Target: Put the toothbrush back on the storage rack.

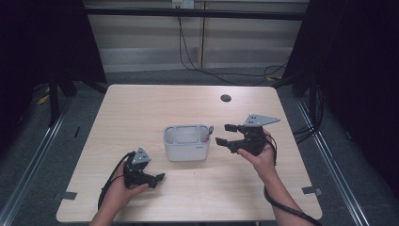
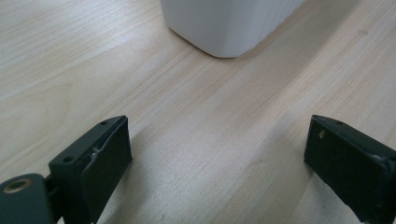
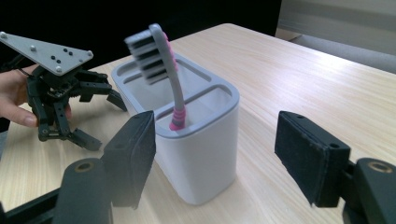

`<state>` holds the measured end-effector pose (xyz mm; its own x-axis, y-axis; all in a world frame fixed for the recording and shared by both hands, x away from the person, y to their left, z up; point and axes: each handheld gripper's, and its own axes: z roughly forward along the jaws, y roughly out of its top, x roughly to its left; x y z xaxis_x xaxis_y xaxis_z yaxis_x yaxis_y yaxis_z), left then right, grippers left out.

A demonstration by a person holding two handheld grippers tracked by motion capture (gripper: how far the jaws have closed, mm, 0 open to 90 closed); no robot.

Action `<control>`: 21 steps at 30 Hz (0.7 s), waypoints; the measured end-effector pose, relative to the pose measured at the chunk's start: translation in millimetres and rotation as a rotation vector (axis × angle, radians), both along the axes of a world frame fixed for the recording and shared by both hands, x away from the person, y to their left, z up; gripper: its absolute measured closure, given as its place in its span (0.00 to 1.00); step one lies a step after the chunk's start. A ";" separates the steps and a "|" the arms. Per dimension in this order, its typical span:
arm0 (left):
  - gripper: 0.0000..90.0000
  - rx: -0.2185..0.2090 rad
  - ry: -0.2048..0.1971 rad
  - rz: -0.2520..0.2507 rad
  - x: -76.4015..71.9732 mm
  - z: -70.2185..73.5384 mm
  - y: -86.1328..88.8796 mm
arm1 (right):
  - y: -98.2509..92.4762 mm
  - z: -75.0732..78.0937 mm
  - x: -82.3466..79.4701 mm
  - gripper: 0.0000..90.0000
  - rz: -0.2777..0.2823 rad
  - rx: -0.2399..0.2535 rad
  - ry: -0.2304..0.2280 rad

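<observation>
— While the right gripper [image 1: 225, 134] hangs just beside the holder [image 1: 186, 142], its jaws stand wide and nothing is between them. I think the person is letting go of the toothbrush [image 3: 161, 70] and now must draw the hand away.

— Where is the toothbrush now?

— It stands in the narrow slot at the holder's right end, in the high view, with the bristles up and leaning a little. The handle is grey with pink on it.

— So how to do this step well?

— I would pull the gripper straight back, level, away from the holder, and not lift it under the brush head. One finger [image 3: 130, 156] is near the holder's wall; if it catches the rim, the light holder can slide or tip.

— And the other hand?

— The left gripper [image 1: 159, 177] rests low on the table [image 1: 141, 106], also open and empty, a bit apart from the holder's front. It could steady the holder if needed.

— What else is in the holder?

— The big compartment looks empty, as far as I can see inside.
</observation>
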<state>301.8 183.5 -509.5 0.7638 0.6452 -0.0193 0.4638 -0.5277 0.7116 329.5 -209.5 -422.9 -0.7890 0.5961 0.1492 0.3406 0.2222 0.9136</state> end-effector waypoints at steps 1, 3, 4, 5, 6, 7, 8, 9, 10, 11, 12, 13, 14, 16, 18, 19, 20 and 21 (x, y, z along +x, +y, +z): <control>0.08 0.001 0.000 -0.001 0.0 0.0 0.1 | -2.1 -0.5 -0.3 0.32 -0.002 -0.006 0.001; 0.08 0.001 0.000 -0.001 0.1 0.1 0.1 | -4.2 -1.0 -0.8 0.31 -0.003 -0.010 0.002; 0.08 0.001 0.000 -0.001 0.1 0.1 0.1 | -4.2 -1.0 -0.8 0.31 -0.003 -0.010 0.002; 0.08 0.000 0.000 0.000 0.0 0.0 0.0 | -5.2 -1.4 -0.8 0.31 -0.001 -0.008 0.003; 0.08 0.000 0.001 0.000 0.0 0.0 0.0 | -6.4 -1.6 -1.1 0.30 -0.001 -0.011 0.006; 0.08 0.000 0.000 0.000 0.0 0.0 0.0 | -8.5 -2.1 -1.7 0.29 -0.001 -0.019 0.007; 0.08 0.000 0.000 0.000 0.0 0.0 0.0 | -8.5 -2.1 -1.7 0.29 -0.001 -0.019 0.007; 0.08 0.000 0.000 0.000 0.0 0.0 0.0 | -9.5 -2.2 -2.2 0.29 -0.004 -0.026 0.007; 0.08 0.001 0.000 0.000 0.0 0.0 0.0 | -10.7 -2.3 -2.8 0.29 -0.006 -0.032 0.008; 0.08 0.000 0.000 0.000 0.0 0.0 0.0 | -12.1 -2.6 -3.1 0.29 -0.007 -0.035 0.010; 0.08 0.000 0.000 0.000 0.0 0.0 0.0 | -13.6 -2.8 -3.3 0.28 -0.007 -0.038 0.012; 0.08 0.000 0.000 0.000 0.0 0.0 0.0 | -16.4 -3.1 -3.8 0.28 -0.011 -0.038 0.014; 0.08 0.001 0.000 -0.001 0.0 0.1 0.1 | -16.4 -3.1 -3.8 0.28 -0.011 -0.038 0.014; 0.08 0.000 0.000 0.000 0.0 0.0 0.0 | -19.2 -3.2 -4.3 0.28 -0.018 -0.040 0.013; 0.08 -0.002 0.000 0.001 -0.1 -0.1 -0.1 | -21.7 -3.6 -4.9 0.27 -0.021 -0.037 0.016; 0.08 -0.001 0.000 0.001 -0.1 -0.1 -0.1 | -22.8 -4.0 -5.0 0.27 -0.021 -0.038 0.016; 0.08 0.000 0.000 0.000 0.0 0.0 0.0 | -24.8 -5.0 -5.6 0.26 -0.022 -0.044 0.016; 0.08 0.001 0.000 -0.001 0.0 0.1 0.1 | -25.7 -5.7 -5.8 0.25 -0.020 -0.049 0.016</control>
